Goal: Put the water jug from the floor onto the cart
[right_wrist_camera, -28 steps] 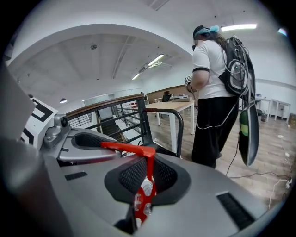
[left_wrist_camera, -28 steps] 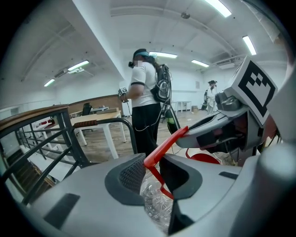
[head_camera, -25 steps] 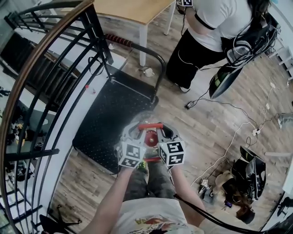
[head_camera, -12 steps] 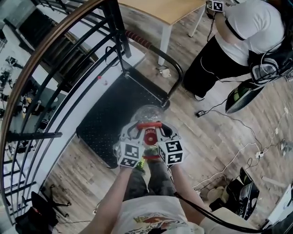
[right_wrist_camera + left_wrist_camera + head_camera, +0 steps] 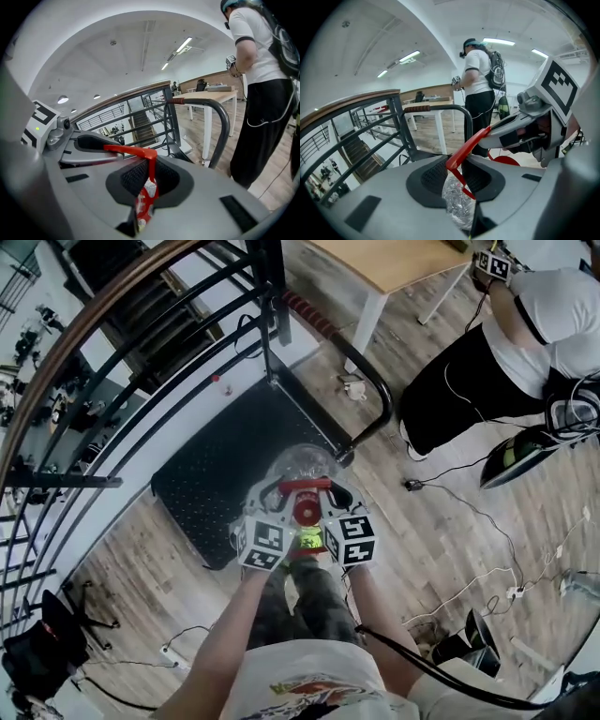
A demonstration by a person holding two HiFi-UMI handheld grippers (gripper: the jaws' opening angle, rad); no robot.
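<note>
Seen from the head view, the jug [image 5: 305,463] hangs over the near edge of the cart [image 5: 211,479] (whether it touches the deck, I cannot tell). The left gripper [image 5: 274,495] and right gripper [image 5: 335,495] meet at its red handle [image 5: 305,486]. Only the gripper views show the grip. The left's jaws clamp the handle, with the clear jug body just below, and the right's are nearly together on the same strip.
</note>
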